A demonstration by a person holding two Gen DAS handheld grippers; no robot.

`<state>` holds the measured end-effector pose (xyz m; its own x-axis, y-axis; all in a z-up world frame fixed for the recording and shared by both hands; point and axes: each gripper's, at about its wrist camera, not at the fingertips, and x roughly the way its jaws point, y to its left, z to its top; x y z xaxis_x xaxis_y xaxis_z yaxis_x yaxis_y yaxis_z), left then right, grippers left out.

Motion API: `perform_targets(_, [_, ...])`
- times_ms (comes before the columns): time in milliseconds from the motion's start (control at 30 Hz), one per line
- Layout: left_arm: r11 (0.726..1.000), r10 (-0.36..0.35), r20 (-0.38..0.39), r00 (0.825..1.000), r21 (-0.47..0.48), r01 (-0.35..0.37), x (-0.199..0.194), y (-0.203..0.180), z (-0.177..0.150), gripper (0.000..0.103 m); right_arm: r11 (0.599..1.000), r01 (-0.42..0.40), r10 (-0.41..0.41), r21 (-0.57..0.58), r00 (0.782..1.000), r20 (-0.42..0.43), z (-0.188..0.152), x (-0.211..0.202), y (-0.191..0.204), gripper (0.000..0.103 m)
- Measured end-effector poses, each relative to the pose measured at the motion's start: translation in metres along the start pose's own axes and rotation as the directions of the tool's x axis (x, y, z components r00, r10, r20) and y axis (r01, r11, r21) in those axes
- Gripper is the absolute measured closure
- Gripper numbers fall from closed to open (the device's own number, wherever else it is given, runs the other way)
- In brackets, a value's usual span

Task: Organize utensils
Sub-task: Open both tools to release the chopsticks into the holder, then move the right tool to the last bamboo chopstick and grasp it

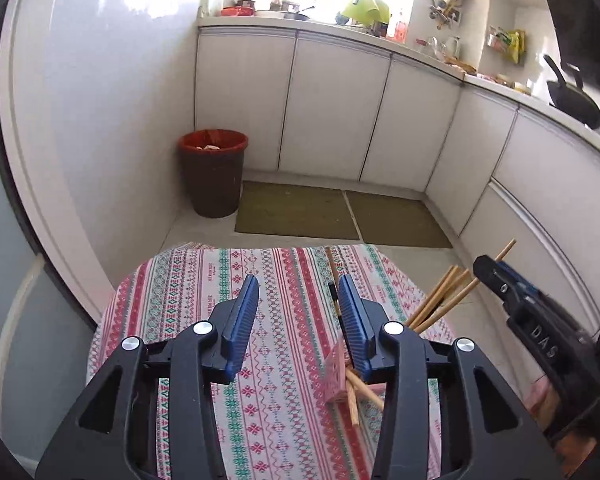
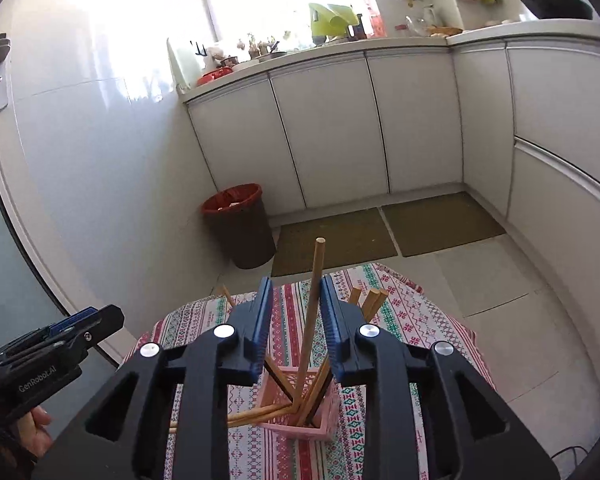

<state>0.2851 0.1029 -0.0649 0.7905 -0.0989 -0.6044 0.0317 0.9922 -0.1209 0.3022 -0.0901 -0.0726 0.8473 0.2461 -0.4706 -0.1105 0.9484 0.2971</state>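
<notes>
A pink slotted holder [image 2: 300,424] stands on the round table with the patterned cloth [image 2: 412,320]. Several wooden chopsticks lean out of it in different directions. One tall chopstick [image 2: 314,300] rises between the fingers of my right gripper [image 2: 296,296]; the jaws stand apart around it and do not clamp it. To the left of the holder [image 1: 336,376], my left gripper [image 1: 298,296] hovers open over the cloth with nothing between its fingers. More chopstick ends [image 1: 440,300] fan out to its right, beside the right gripper [image 1: 496,276].
A dark bin with a red liner [image 1: 213,172] stands on the floor beyond the table, next to two brown mats [image 1: 296,212]. White cabinets [image 1: 332,108] line the back and right walls. A person's hand [image 2: 36,432] holds the left gripper's handle.
</notes>
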Motion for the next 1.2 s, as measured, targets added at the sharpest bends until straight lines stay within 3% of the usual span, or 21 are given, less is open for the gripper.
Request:
perform_targets(100, [1.0,0.001,-0.011,1.0,0.016,0.0,-0.006,-0.003,-0.011,0.062,1.0,0.008,-0.008,-0.01,1.0,-0.005,-0.003,-0.014,-0.001,0.066])
perform_targets(167, [1.0,0.0,-0.021,1.0,0.03,0.0,-0.012,-0.006,-0.019,0.054,0.999,0.02,-0.02,-0.027,1.0,-0.014,-0.01,-0.026,-0.002,0.061])
perform_targets(333, [0.998,0.024,-0.025,0.999,0.061,-0.022,-0.03,-0.013,-0.047,0.029,0.996,0.054,-0.056,-0.064,0.998,-0.029,-0.041,-0.059,-0.008,0.033])
perform_targets(400, [0.996,0.044,-0.033,0.998,0.082,-0.041,-0.037,-0.018,-0.06,0.025,0.992,0.09,-0.092,-0.083,0.995,-0.026,-0.058,-0.074,-0.012,0.028])
perform_targets(733, [0.986,0.05,-0.062,0.997,0.16,-0.039,-0.068,-0.039,-0.107,0.02,0.99,0.131,-0.134,-0.042,0.988,-0.071,-0.104,-0.119,-0.033,0.015])
perform_targets(933, [0.987,0.031,-0.003,1.0,0.161,-0.031,-0.094,-0.045,-0.117,0.016,0.991,0.132,-0.13,0.017,0.989,-0.076,-0.118,-0.151,-0.049,0.012])
perform_targets(1067, [0.992,0.011,0.001,1.0,0.126,-0.011,-0.101,-0.039,-0.118,0.015,0.986,0.156,-0.149,0.053,0.982,-0.113,-0.117,-0.152,-0.068,0.012])
perform_targets(1200, [0.991,0.01,-0.002,1.0,0.133,-0.009,-0.1,-0.038,-0.118,0.014,0.985,0.171,-0.171,-0.016,0.973,-0.152,-0.112,-0.138,-0.076,0.012])
